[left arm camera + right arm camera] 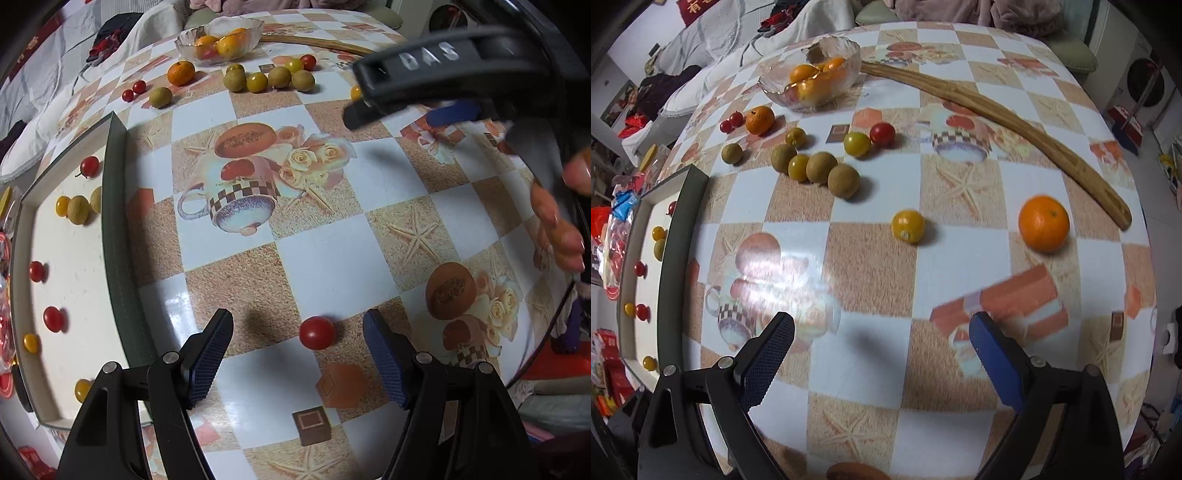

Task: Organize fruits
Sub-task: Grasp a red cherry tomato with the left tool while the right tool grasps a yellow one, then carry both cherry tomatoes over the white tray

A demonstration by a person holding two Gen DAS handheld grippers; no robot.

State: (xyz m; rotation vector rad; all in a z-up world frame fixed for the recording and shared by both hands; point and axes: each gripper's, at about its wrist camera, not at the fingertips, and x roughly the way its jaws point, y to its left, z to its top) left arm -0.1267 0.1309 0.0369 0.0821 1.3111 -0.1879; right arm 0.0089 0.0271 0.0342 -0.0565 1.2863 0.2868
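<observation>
Left tongs flank one red tomato.

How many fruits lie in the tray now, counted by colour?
In the tray, left wrist view:
Red tomatoes: 3
Yellow tomatoes: 3
Brownish-green round fruits: 2 (one is half hidden by the tray wall)
Total: 8

Surface: lying under a glossy checkered cloth printed with starfish, teacups and roses. Long curved wooden stick: resting across the far right part, one end just beside the bowl. Grey bedding: bunching beyond the far edge, dark and red clothes sitting on it. Red packaging: piling at the left.
</observation>
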